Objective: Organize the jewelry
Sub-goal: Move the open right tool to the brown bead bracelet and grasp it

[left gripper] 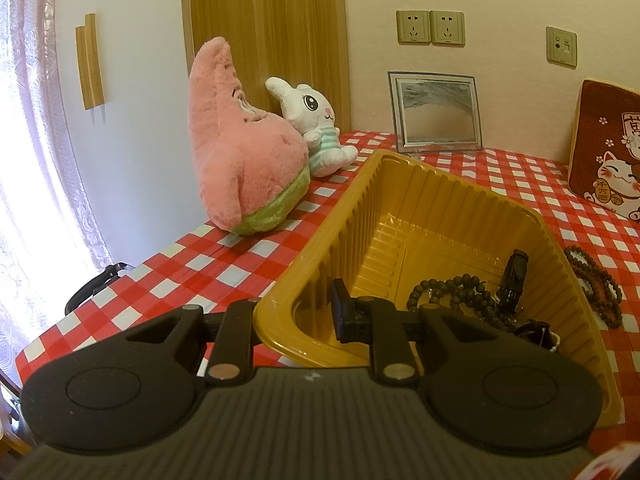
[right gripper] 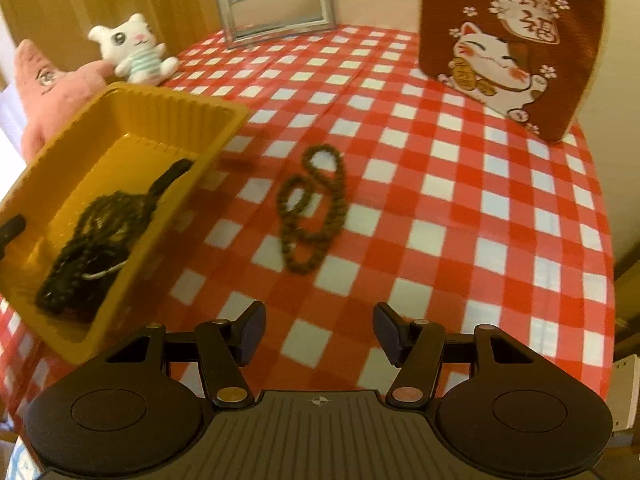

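Table covered in a red-and-white checked cloth point(right gripper: 400, 184). The left gripper point(left gripper: 298, 314) is clamped on the near wall of a yellow plastic tray point(left gripper: 440, 184), one finger inside the tray, the other outside under the rim; the tray sits tilted in its grip, near corner raised. Inside the tray, heaped toward the low corner: a dark bead strand point(left gripper: 452, 292), a black watch-like piece point(left gripper: 514, 280) standing against the wall, and a bit of white cord at the bottom edge; the heap is too tangled to count pieces. On the cloth just right of the tray lies a brown bead bracelet point(right gripper: 316, 208), coiled in several loops, clear of the tray wall, nothing resting on it. The right gripper point(right gripper: 318, 334) hangs above the cloth short of the bracelet, jaws parted and nothing between them; open cloth only lies between its fingers and the beads. The right wrist view is motion-blurred, tray contents smeared. Around the work area: a pink star plush point(left gripper: 240, 148) and a white rabbit plush point(left gripper: 316, 124) at the far left behind the tray, a small framed picture point(left gripper: 434, 112) against the wall, and a brown lucky-cat cushion point(right gripper: 508, 40) at the far right. Wall sockets point(left gripper: 430, 27) above the frame.
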### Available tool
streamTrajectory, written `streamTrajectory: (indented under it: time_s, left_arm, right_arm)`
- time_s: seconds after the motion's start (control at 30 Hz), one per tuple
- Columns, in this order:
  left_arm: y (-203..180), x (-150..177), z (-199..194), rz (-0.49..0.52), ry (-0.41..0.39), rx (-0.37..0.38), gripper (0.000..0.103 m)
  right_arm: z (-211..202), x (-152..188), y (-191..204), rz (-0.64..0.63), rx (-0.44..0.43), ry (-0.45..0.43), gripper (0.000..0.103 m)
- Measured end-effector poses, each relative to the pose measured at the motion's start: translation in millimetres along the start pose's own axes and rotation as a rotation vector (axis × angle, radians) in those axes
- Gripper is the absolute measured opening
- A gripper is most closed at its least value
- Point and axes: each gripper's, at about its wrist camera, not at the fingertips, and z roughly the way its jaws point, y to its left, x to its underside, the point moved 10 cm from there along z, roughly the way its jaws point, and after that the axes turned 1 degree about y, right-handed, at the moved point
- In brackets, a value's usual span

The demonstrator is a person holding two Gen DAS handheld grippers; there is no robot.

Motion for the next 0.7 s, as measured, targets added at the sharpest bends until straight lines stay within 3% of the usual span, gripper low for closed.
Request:
streamTrajectory:
  time_s: [0.3, 0.4, 0.47, 0.7]
  left_arm:
    - [0, 1, 0, 0.000, 0.003, 0.001, 0.019]
    - [0, 1, 0, -0.001, 0.004, 0.001, 0.019]
    - [0, 1, 0, -0.001, 0.005, 0.001, 0.019]
    - [0, 1, 1, -0.001, 0.006, 0.001, 0.019]
  right_arm:
    - [10, -12, -14, -0.006, 0.008, -0.040, 0.058]
    - [17, -17, -13, -0.004, -0.014, -0.053, 0.044]
    - [22, -22, -12, 0.002, -0.016, -0.056, 0.040]
    - [37, -43, -13, 0.039, -0.034, -0.090, 0.037]
